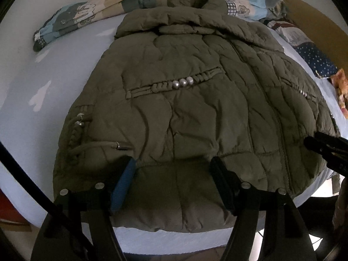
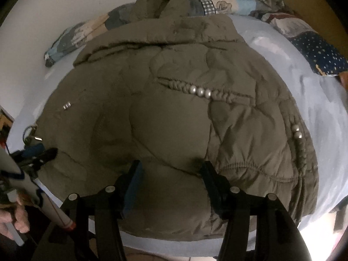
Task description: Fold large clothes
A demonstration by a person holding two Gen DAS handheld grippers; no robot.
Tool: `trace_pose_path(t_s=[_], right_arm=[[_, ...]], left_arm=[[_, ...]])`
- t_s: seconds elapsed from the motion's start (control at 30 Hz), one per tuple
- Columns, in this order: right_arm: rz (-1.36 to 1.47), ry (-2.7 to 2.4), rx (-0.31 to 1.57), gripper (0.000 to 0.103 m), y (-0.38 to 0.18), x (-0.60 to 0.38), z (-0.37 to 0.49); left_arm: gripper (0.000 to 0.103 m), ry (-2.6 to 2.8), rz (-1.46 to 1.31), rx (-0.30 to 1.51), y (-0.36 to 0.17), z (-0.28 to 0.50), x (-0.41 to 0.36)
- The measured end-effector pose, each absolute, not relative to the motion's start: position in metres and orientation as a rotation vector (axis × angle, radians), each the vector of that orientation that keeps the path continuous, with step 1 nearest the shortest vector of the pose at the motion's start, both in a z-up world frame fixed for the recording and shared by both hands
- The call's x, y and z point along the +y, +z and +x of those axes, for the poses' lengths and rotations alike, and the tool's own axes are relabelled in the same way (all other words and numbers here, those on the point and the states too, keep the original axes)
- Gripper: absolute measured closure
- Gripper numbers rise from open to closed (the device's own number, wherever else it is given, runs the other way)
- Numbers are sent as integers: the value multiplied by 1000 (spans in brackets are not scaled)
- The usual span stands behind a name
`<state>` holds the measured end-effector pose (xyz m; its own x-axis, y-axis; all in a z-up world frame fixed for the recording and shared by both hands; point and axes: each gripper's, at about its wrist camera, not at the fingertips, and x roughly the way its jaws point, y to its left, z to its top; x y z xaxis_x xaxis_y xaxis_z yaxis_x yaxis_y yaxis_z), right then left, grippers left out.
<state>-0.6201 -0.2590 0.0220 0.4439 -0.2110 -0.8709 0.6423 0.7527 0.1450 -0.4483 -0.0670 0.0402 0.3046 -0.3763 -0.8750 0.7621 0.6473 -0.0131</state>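
An olive-green quilted puffer jacket [image 1: 184, 113] lay flat on a pale blue bedsheet [image 1: 54, 82], its long axis running away from the cameras: hood at the far end against a patchwork quilt [image 1: 87, 15], hem at the near bed edge. The left gripper [image 1: 171, 165] and the right gripper [image 2: 171, 169] both stood open, fingertips pressed into the hem padding, clamping nothing.
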Motion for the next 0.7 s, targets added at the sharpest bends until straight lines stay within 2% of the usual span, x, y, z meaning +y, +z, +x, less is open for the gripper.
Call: trace_pose_path(t_s=[0.13, 0.47, 0.7], right_arm=[[483, -563, 1002, 38, 19, -257, -614], [535, -545, 937, 37, 41, -258, -627], [571, -524, 997, 37, 20, -261, -626]], left_arm=[[32, -795, 419, 1021, 49, -448, -66], [32, -792, 310, 1020, 66, -440, -45], [32, -772, 291, 990, 73, -429, -31]])
